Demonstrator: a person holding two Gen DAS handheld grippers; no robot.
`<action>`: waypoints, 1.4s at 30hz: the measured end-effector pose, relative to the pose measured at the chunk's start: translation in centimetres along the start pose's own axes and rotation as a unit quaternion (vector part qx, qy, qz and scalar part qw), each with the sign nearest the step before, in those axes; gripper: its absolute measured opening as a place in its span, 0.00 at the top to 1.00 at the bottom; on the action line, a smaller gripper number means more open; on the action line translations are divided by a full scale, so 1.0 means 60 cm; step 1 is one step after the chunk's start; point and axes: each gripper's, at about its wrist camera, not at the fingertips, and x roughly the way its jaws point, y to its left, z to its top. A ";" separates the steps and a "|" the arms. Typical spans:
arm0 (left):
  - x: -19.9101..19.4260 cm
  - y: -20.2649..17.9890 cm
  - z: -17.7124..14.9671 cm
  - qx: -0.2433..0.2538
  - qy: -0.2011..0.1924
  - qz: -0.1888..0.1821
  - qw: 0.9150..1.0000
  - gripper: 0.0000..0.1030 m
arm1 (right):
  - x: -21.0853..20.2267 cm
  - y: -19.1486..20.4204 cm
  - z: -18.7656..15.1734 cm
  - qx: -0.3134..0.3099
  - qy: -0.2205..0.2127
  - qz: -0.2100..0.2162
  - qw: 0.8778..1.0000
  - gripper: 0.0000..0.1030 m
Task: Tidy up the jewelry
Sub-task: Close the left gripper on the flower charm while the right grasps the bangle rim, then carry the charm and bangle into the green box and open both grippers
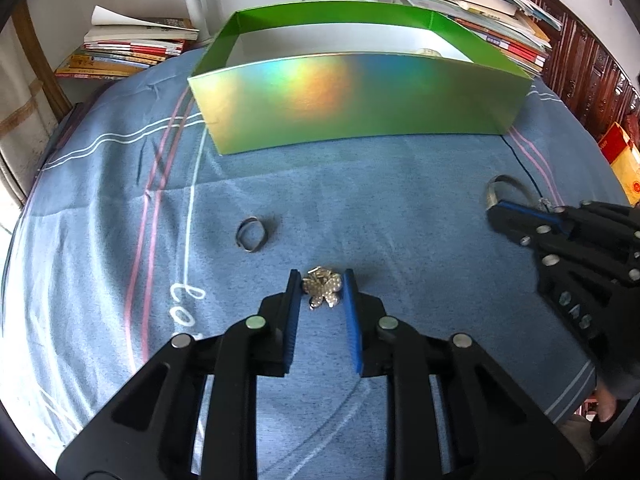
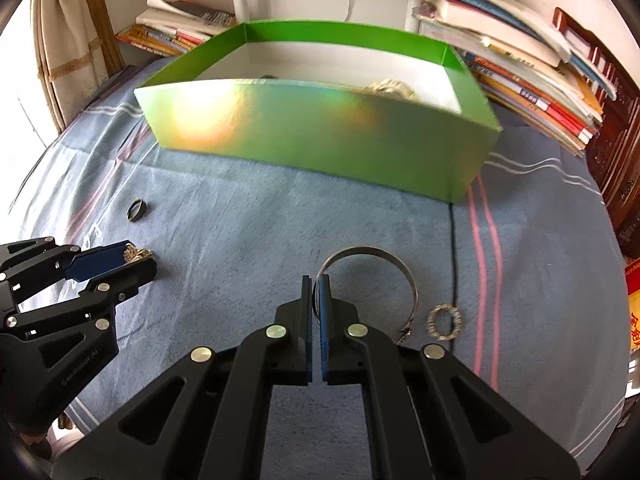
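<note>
The left gripper (image 1: 322,284) bracketed the rhinestone flower brooch (image 1: 322,291), jaws half open, not visibly clamped; the right gripper (image 2: 316,288) pinched the open silver bangle (image 2: 372,280). The shiny green cardboard box (image 1: 352,100) lay at twelve o'clock from both

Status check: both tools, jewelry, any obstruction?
Left tool brackets flower brooch, jaws apart. Right tool shut on bangle. Green box ahead, path unobstructed.
</note>
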 end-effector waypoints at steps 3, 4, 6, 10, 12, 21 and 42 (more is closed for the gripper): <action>-0.006 0.005 0.004 -0.003 -0.007 0.008 1.000 0.80 | -0.011 -0.004 0.006 0.003 -0.012 -0.006 1.000 0.97; -0.009 0.006 0.005 -0.003 -0.010 0.010 1.000 0.80 | -0.011 -0.005 0.006 0.004 -0.011 -0.007 1.000 0.97; -0.012 0.007 0.006 -0.003 -0.013 0.012 1.000 0.80 | -0.006 -0.005 0.004 0.004 -0.006 -0.008 1.000 0.97; -0.014 0.009 0.008 -0.003 -0.015 0.015 1.000 0.80 | -0.001 -0.002 0.000 0.003 0.001 -0.006 1.000 0.97; -0.018 0.011 0.011 -0.003 -0.019 0.016 1.000 0.80 | -0.012 -0.002 0.007 0.001 -0.010 -0.006 1.000 0.97; -0.096 0.041 0.086 -0.007 -0.093 0.009 0.996 0.80 | -0.103 -0.019 0.091 -0.006 -0.107 -0.011 0.994 0.97; 0.067 0.087 0.342 -0.038 -0.054 -0.002 0.998 0.70 | 0.104 -0.043 0.281 0.007 -0.049 -0.012 0.999 0.94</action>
